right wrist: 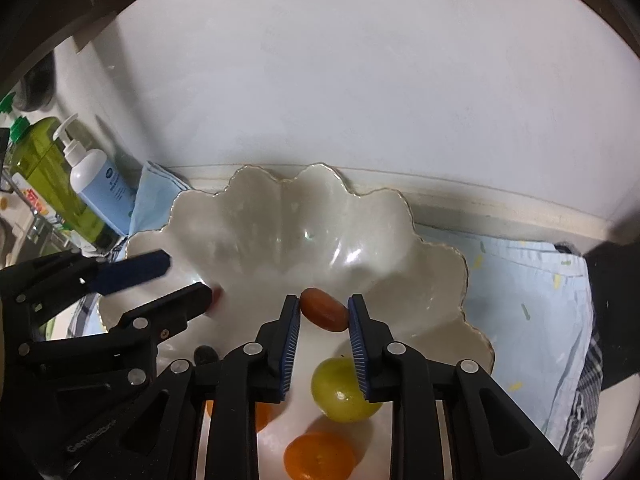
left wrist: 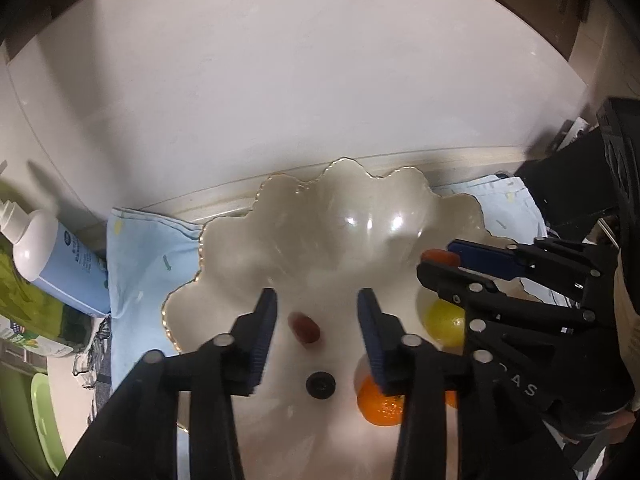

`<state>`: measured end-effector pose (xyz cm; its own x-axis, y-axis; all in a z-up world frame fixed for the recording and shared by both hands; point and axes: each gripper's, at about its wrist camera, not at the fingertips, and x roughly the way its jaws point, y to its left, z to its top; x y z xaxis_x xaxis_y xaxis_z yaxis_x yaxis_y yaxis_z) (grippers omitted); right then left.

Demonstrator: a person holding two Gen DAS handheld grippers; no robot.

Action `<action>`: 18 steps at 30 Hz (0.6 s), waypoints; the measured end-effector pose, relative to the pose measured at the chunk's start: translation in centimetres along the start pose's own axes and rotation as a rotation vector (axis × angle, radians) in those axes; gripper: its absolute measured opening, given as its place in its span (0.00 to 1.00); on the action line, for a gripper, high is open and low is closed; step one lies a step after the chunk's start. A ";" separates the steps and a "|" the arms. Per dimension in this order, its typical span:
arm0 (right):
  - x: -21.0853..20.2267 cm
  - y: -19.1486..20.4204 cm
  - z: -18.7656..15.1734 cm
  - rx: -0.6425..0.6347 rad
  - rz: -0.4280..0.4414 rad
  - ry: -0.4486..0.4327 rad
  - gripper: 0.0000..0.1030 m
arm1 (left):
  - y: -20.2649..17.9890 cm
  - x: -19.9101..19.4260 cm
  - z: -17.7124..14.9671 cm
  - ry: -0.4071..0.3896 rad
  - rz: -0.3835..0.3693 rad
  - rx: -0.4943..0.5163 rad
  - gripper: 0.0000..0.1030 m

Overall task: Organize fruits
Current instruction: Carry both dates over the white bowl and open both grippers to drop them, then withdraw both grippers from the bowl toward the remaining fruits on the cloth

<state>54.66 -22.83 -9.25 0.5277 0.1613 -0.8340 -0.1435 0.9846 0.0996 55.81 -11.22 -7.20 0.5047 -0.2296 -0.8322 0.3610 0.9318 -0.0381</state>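
A white shell-shaped bowl (left wrist: 320, 216) (right wrist: 280, 216) with a gold rim lies under both grippers. My left gripper (left wrist: 318, 300) (right wrist: 188, 280) is open. A small red oval fruit (left wrist: 304, 328), blurred, shows below the gap between its pads, apart from both. My right gripper (right wrist: 324, 304) (left wrist: 436, 258) holds a red-brown oval fruit (right wrist: 324, 309) (left wrist: 440, 257) at its very fingertips, above the bowl. Inside the bowl lie a yellow-green round fruit (right wrist: 340, 392) (left wrist: 444, 322), an orange (right wrist: 320, 456) (left wrist: 378, 404) and a small dark round thing (left wrist: 320, 385).
The bowl rests on a light-blue cloth (left wrist: 140, 264) (right wrist: 520, 280) against a white wall and ledge. A blue-and-white pump bottle (left wrist: 60, 264) (right wrist: 100, 188) and a green bottle (right wrist: 44, 168) stand to the left. A green tub (left wrist: 36, 420) sits lower left.
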 end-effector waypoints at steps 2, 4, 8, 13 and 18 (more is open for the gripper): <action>-0.2 -0.2 -0.1 0.007 -0.013 -0.004 0.39 | 0.1 -0.2 0.0 -0.002 0.010 -0.005 0.48; -0.5 -0.3 -0.2 0.011 -0.020 -0.011 0.39 | 0.4 -0.7 -0.2 -0.012 0.014 -0.016 0.56; -1.5 -0.7 -0.8 0.026 -0.028 -0.033 0.51 | 0.6 -1.9 -0.6 -0.038 0.032 -0.022 0.64; -3.8 -1.0 -1.8 0.042 -0.044 -0.080 0.51 | 0.4 -4.0 -1.6 -0.085 0.075 -0.014 0.71; -7.1 -0.5 -3.3 0.039 -0.048 -0.149 0.51 | -0.1 -7.1 -3.0 -0.152 0.070 0.000 0.74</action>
<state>48.20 -24.72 -5.17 0.6521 0.1194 -0.7486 -0.0844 0.9928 0.0849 49.82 -8.83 -2.99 0.6419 -0.2037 -0.7392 0.3207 0.9470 0.0175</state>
